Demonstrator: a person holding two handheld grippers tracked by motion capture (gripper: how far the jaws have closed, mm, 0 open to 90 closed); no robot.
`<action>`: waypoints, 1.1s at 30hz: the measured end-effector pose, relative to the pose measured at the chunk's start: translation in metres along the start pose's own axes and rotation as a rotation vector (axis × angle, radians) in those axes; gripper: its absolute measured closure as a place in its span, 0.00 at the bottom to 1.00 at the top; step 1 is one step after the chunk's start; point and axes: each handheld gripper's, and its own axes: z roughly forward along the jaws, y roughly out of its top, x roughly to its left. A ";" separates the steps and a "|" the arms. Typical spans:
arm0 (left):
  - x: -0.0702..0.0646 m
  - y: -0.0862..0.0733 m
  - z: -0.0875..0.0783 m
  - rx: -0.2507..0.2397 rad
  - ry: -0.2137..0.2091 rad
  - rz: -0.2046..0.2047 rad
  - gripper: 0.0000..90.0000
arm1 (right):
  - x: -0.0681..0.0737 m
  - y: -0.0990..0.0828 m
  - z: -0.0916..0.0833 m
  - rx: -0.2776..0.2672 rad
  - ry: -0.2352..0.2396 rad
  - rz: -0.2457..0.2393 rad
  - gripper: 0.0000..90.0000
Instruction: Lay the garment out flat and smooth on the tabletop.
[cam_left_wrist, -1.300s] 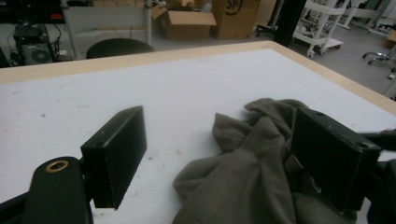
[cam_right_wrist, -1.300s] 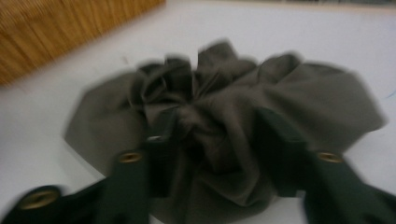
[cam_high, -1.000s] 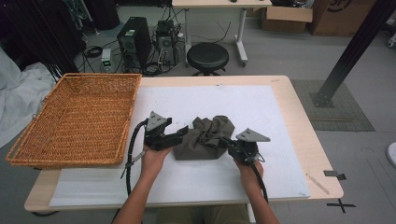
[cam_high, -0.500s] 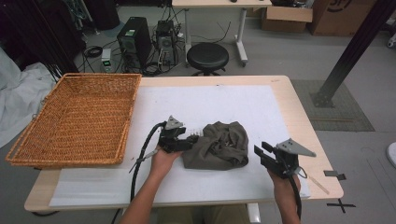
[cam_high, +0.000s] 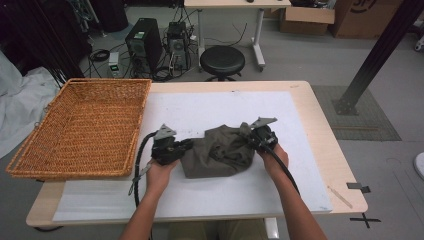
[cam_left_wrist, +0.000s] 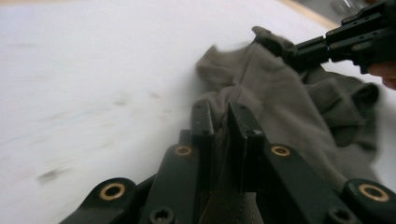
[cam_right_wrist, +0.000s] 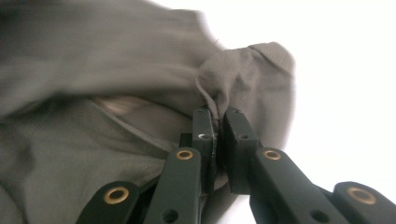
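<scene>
An olive-grey garment lies crumpled on the white sheet in the middle of the table. My left gripper holds its left edge; its jaws have just been closing, and in the left gripper view the left gripper pinches a fold of the garment. My right gripper grips the garment's upper right corner after closing again; in the right gripper view the right gripper clamps a bunched fold of the garment. The right gripper also appears far off in the left gripper view.
A large wicker basket sits at the table's left end, overhanging the edge. The white sheet covers most of the wooden tabletop. A black stool and computers stand on the floor behind the table.
The right hand swung out to the right away from the garment, then came back and shut on its upper right corner. The left gripper went from open to shut on the left edge.
</scene>
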 end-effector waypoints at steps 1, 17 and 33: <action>0.003 -0.004 -0.006 -0.010 0.014 -0.010 0.90 | -0.005 0.005 0.002 -0.046 -0.040 0.065 0.94; 0.004 -0.024 -0.014 -0.006 0.025 -0.060 0.57 | 0.054 0.013 0.014 -0.008 0.010 -0.022 0.92; 0.008 -0.025 -0.010 0.015 0.061 -0.056 0.54 | 0.066 -0.001 -0.006 -0.193 0.323 0.231 0.56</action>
